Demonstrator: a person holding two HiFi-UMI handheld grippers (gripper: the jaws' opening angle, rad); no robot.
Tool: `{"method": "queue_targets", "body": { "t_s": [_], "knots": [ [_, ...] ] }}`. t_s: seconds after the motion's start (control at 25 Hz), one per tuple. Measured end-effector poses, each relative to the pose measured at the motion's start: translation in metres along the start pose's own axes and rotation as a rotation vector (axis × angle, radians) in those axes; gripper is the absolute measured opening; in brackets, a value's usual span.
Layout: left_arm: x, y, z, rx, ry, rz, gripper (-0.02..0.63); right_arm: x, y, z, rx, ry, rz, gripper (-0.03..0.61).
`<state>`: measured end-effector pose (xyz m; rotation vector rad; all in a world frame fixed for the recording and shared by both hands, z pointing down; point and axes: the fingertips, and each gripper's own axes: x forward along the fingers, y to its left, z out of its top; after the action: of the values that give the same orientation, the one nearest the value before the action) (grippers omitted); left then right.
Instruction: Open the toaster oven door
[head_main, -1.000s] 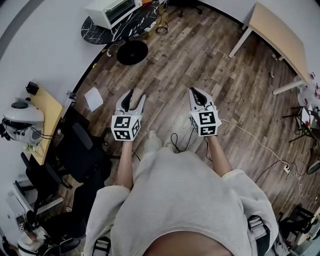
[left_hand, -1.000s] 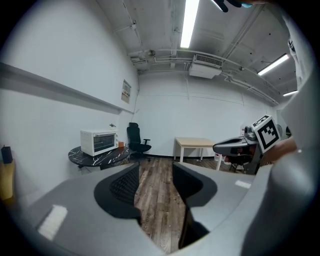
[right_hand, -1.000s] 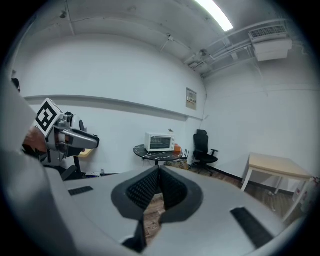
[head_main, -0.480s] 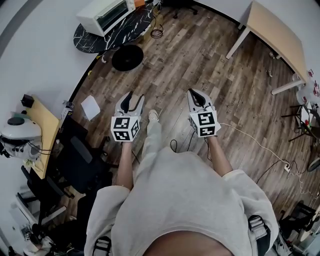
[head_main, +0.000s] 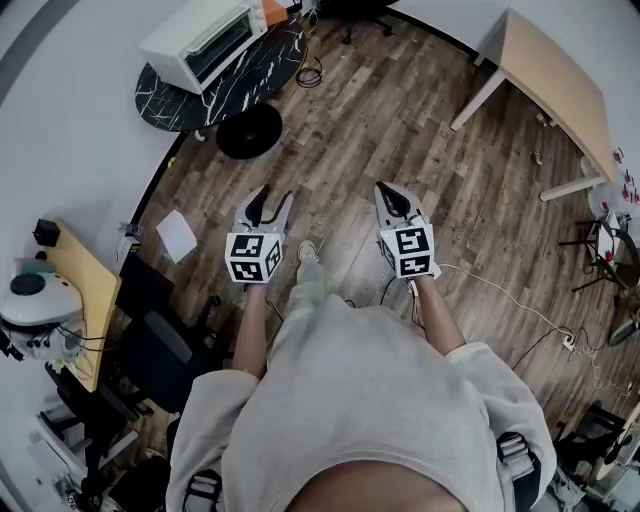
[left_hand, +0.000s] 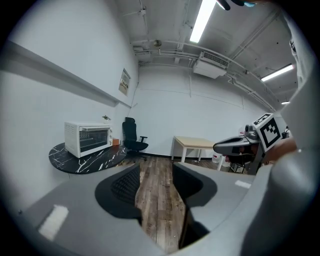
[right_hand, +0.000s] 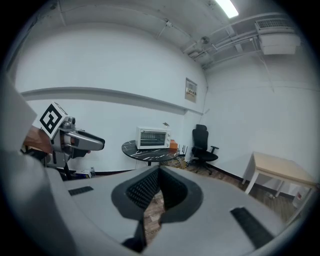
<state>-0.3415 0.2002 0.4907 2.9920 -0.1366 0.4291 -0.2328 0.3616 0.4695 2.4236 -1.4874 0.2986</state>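
Nearer than before, the white toaster oven stands door-shut on the black marble table, well apart from the left gripper, jaws parted and empty, and the right gripper, jaws together.
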Motion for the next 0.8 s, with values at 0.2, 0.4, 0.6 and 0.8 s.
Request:
{"method": "queue_targets", "body": {
  "t_s": [0.2, 0.4, 0.6, 0.8],
  "knots": [
    [0.047, 0.048, 0.025, 0.005, 0.008, -0.017, 0.196, 0.062, -0.018, 0.026, 0.001, 0.009, -0.008, 0.014],
    [0.093, 0.095, 0.044, 0.003, 0.017, -0.037, 0.196, 0.122, -0.035, 0.049, -0.006, 0.017, -0.022, 0.012],
    [0.141, 0.129, 0.065, 0.016, 0.019, -0.066, 0.196, 0.169, -0.057, 0.062, -0.007, 0.026, -0.046, 0.014],
    [0.182, 0.155, 0.083, 0.031, 0.020, -0.091, 0.196, 0.207, -0.080, 0.070, 0.003, 0.034, -0.075, 0.014]
  ]
}}
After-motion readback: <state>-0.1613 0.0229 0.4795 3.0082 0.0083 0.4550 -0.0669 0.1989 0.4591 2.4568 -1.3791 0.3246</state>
